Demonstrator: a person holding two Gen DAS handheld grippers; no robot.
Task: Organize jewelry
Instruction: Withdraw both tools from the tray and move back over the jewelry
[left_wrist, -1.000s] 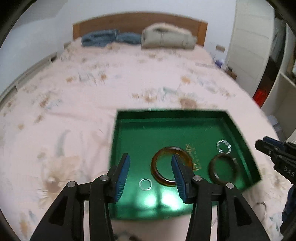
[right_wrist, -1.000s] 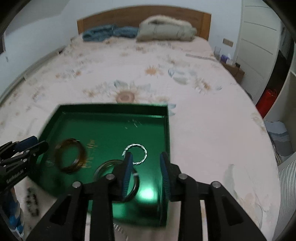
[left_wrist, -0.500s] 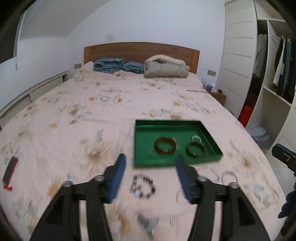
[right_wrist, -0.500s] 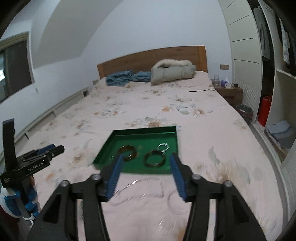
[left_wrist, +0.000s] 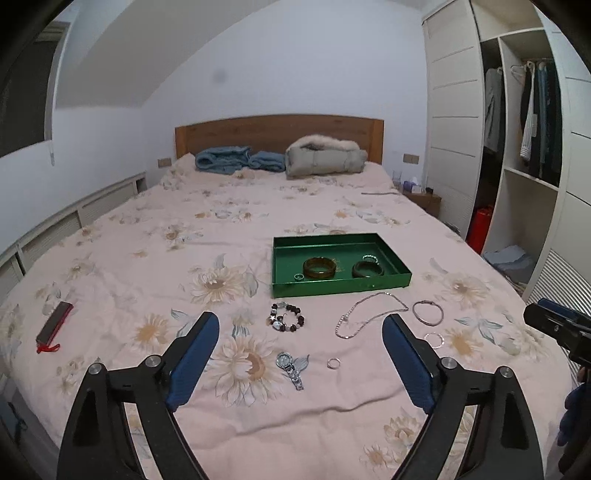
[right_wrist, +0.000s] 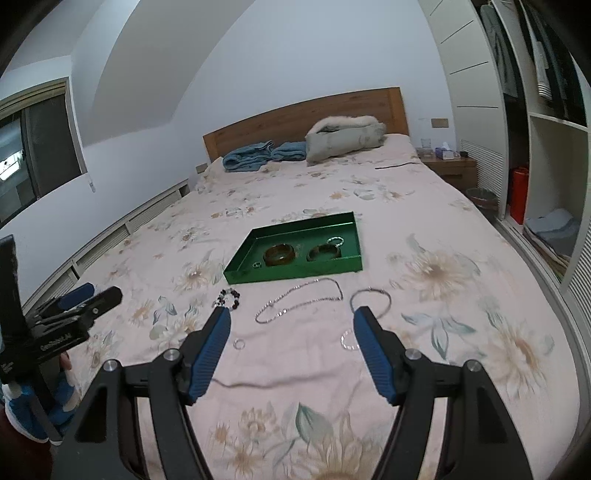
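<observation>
The left tool (left_wrist: 301, 354) fills the bottom of the left wrist view with its blue-padded jaws spread wide and opening, nothing between them but the flowered bed cover. The right tool (right_wrist: 291, 343) sits at the bottom of the right wrist view, its jaws likewise apart and opening, gripping nothing. The green tray (left_wrist: 388, 254) lies on the bed (left_wrist: 147, 258) just right of centre in the left view, its long axis running left to right across the frame with the near wall facing the camera; in the right view it is skewed, its long side slanting up toward the right. Inside it rest an amber bangle (left_wrist: 320, 267) near the middle, a dark bangle (left_wrist: 368, 269) to its right, a small silver hoop (left_wrist: 370, 257) behind that, and a small ring (left_wrist: 298, 276) at the near left. On the cover below the tray, a beaded bracelet (left_wrist: 286, 317) lies left of a silver chain necklace (left_wrist: 369, 310), whose loop stretches diagonally from lower left to upper right. Right of the necklace is a thin bangle (left_wrist: 427, 312), with a sparkly hoop (left_wrist: 434, 339) below it. Nearer the camera lie a wristwatch (left_wrist: 290, 365), its band pointing toward the lower right, and a plain ring (left_wrist: 332, 363). At the far left edge lies a dark phone-like object (left_wrist: 54, 326) with a red strap.
</observation>
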